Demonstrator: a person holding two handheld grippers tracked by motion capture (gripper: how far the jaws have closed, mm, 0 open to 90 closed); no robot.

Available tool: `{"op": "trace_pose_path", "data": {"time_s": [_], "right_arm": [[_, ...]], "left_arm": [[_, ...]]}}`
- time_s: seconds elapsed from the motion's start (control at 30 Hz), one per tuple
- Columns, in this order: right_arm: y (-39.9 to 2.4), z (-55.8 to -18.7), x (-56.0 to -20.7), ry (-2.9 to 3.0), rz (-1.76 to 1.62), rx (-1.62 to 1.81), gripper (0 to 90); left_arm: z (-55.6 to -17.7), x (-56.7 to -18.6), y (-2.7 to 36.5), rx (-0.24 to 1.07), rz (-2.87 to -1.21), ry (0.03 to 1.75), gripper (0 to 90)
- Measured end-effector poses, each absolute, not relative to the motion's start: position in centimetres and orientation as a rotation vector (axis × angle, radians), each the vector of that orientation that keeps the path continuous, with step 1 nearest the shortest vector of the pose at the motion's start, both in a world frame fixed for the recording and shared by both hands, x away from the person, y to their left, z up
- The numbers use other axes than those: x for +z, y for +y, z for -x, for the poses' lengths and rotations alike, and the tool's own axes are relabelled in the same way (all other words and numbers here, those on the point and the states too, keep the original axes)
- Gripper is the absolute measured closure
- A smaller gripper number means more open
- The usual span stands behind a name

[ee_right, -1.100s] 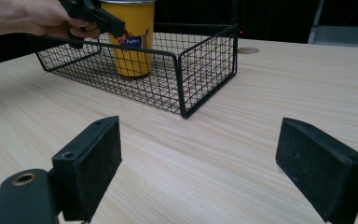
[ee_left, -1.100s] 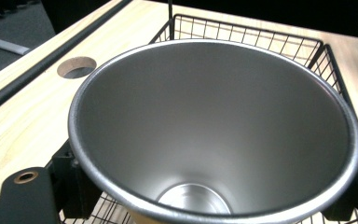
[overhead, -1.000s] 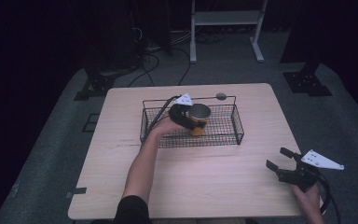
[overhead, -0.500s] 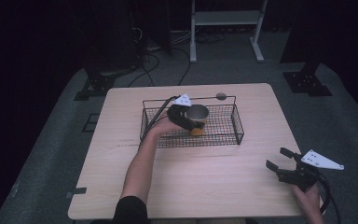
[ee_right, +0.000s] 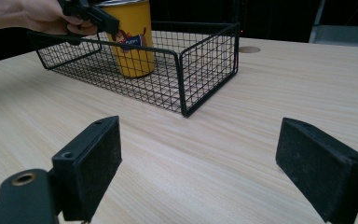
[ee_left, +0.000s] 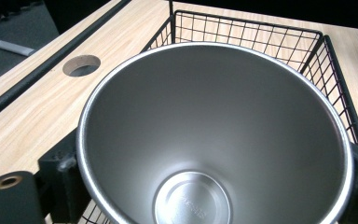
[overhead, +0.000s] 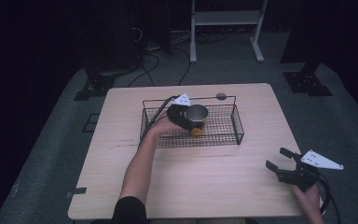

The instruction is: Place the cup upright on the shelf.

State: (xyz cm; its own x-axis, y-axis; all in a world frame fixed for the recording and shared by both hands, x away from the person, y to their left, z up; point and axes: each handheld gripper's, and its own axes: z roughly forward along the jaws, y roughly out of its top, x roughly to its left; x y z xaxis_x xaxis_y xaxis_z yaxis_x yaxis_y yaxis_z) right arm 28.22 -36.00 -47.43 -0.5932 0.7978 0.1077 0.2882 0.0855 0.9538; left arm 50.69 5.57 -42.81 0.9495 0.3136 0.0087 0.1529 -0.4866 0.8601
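Shiny silver metal lined the inside of the cup [overhead: 197, 113], and its outside was bright yellow. It was a tall cup, wide at the top and narrower at the bottom, with a thin rolled rim. A round flat disc sat at the very bottom inside, with some tiny stamped writing too small to read. On the yellow side there was a small picture label with a word that looked like "Puppy", but it was hard to be sure.

The cup stood upright inside the black wire basket [overhead: 223, 135], near the middle and a bit to the left. The basket sat on the far half of the wooden table [overhead: 214, 186].

The left claw [overhead: 182, 116] was at the left side of the cup, up by the rim. Its jaws had just been opening, and the cup's rim was between them. In the left gripper view the pads [ee_left: 58, 168] sat close on either side of the rim, no longer squeezing it.

The right claw [overhead: 284, 161] stayed low over the near right corner of the table, well apart from the basket. Its jaws stood wide open with nothing in them.
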Motion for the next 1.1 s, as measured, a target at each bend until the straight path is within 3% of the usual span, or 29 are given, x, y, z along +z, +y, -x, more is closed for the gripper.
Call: {"op": "trace_pose_path", "data": {"time_s": [0.4,1.1], "right_arm": [[-36.0,-28.2,-47.4,1.927,-1.067,1.524,13.2],[-36.2,-28.1,-47.4,1.927,-1.061,1.537,13.1]], "left_arm": [[-50.6,-42.3,5.5,0.221,-2.069,0.337,2.3],[-50.4,-40.7,5.2,0.260,-2.018,0.315,0.2]]}}
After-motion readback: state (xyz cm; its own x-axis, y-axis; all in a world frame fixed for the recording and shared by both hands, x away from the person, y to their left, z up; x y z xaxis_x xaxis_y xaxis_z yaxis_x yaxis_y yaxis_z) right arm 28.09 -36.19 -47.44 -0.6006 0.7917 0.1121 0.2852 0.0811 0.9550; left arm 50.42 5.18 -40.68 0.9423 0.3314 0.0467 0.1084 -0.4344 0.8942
